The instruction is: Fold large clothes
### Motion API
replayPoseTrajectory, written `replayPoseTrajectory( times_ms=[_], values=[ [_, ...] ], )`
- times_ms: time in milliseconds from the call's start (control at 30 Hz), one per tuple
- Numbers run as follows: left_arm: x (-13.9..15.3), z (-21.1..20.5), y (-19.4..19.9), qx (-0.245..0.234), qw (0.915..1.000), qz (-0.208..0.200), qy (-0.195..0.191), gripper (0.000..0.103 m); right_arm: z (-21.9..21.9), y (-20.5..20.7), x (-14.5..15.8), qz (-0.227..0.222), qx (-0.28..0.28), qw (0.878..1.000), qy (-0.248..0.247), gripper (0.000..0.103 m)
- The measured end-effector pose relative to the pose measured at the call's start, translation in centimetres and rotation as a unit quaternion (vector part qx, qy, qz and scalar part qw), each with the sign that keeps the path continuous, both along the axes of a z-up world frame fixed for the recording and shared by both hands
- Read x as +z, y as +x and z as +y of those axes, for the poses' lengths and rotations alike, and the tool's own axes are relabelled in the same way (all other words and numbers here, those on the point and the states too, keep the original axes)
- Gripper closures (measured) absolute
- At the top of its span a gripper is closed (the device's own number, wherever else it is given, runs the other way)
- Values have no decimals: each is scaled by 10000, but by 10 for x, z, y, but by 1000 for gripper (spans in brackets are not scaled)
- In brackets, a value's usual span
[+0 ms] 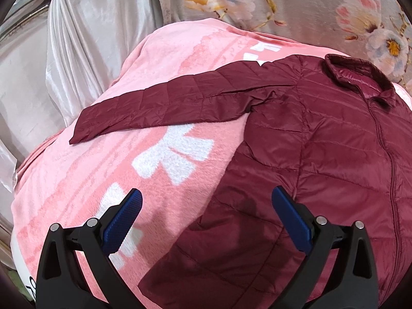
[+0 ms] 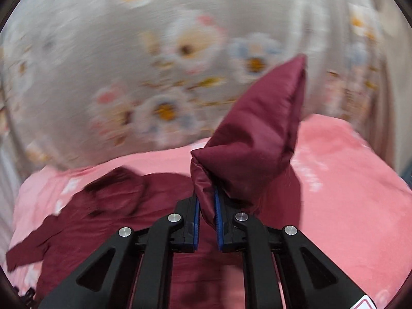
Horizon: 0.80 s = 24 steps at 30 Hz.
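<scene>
A pink blanket point(image 1: 77, 180) with white lettering is covering the surface, and a floral cloth point(image 1: 296, 5) is hanging behind it, with pale satin drapery point(image 1: 85, 38) off to the left gripper's far left. The maroon puffer jacket point(image 1: 322, 154) is lying front-up on the blanket, ahead and to the right of the left gripper point(image 1: 206, 206), its hem side running under the right blue pad. Its collar point(image 1: 360, 77) is sitting far ahead to the right, and one sleeve point(image 1: 167, 103) is stretching flat across the blanket ahead to the left.

The left wrist view is showing the zipped front and the spread sleeve sharply. The right wrist view is blurred; it is showing what the other cannot: the other sleeve point(image 2: 257, 134) lifted off the blanket, standing up just ahead of the right gripper point(image 2: 206, 200), with the rest of the jacket lying low to its left.

The left gripper is hanging wide open over the blanket and jacket edge, gripping nothing. The right gripper is pinching the raised sleeve, its blue pads point(image 2: 197, 213) pressed against the fabric from both sides.
</scene>
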<state>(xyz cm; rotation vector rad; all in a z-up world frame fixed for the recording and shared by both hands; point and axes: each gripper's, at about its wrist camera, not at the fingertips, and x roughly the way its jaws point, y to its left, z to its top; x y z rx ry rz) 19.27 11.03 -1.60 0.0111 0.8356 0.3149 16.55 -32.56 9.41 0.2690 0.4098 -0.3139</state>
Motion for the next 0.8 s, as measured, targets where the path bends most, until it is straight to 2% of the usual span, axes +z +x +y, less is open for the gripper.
replayPoseTrajectory(
  times_ms=[133,300,467,633,667,733,767,800],
  values=[
    [-1,9,2,65,10000,-16,-36,5,65,36,-9,182,907,9957,-74,93],
    [-3,20,6,81,9999,-3,-117,5,137,74,-43,635,1914,9794,-44,93],
    [-3,28,13,-2,9992,15,-388,5,196,85,-81,1108,2519,9610,-266,92],
    [5,25,22,-216,9972,-55,-712,5,237,94,-105,1426,2883,9453,-539,90],
    [6,24,24,-260,9968,-64,-758,5,247,93,-109,1501,3025,9393,-608,86],
    [12,17,30,-484,9933,-49,-1052,5,255,91,-111,1532,3138,9345,-690,71],
    [14,14,34,-590,9908,-34,-1216,5,258,87,-110,1509,3194,9329,-699,52],
    [16,9,38,-748,9865,-8,-1457,5,259,83,-109,1469,3220,9327,-695,40]
  ],
)
